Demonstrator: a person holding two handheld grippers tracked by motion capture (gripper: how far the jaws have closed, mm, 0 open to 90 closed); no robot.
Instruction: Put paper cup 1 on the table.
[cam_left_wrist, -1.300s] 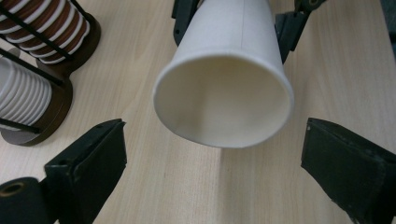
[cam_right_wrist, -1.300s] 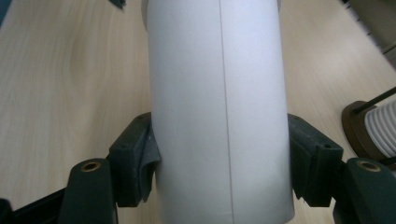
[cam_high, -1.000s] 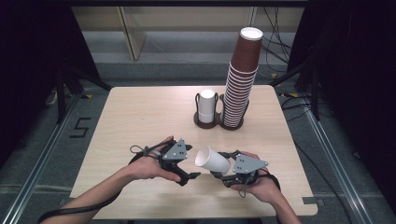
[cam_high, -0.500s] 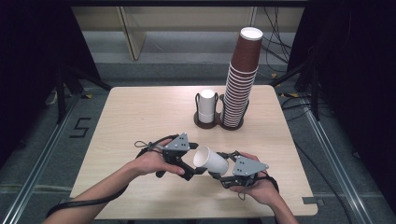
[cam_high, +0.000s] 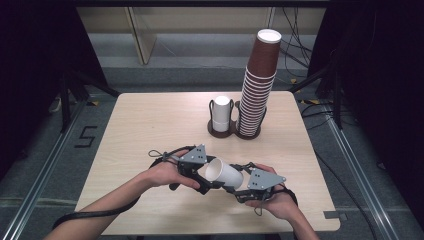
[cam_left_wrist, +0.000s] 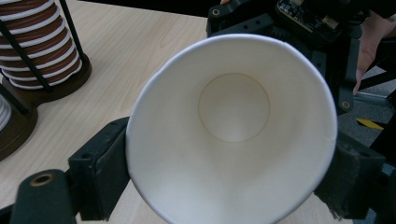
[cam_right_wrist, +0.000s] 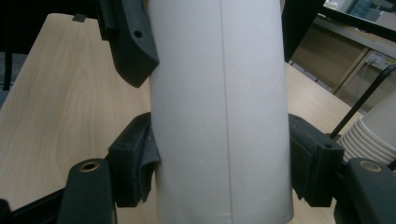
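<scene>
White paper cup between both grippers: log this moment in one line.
white cup: on its side above the table | right gripper: clamped near the base | left gripper: jaws just been closing, touching rim

A white paper cup lies on its side above the near part of the counter, lifted clear of it — its open mouth tilts up and toward the left, its base toward the right. The wall is plain white with one straight seam running its length. Inside it is white too, empty, with a round bottom ringed faintly tan — the rim is pressed slightly out of round.
</scene>
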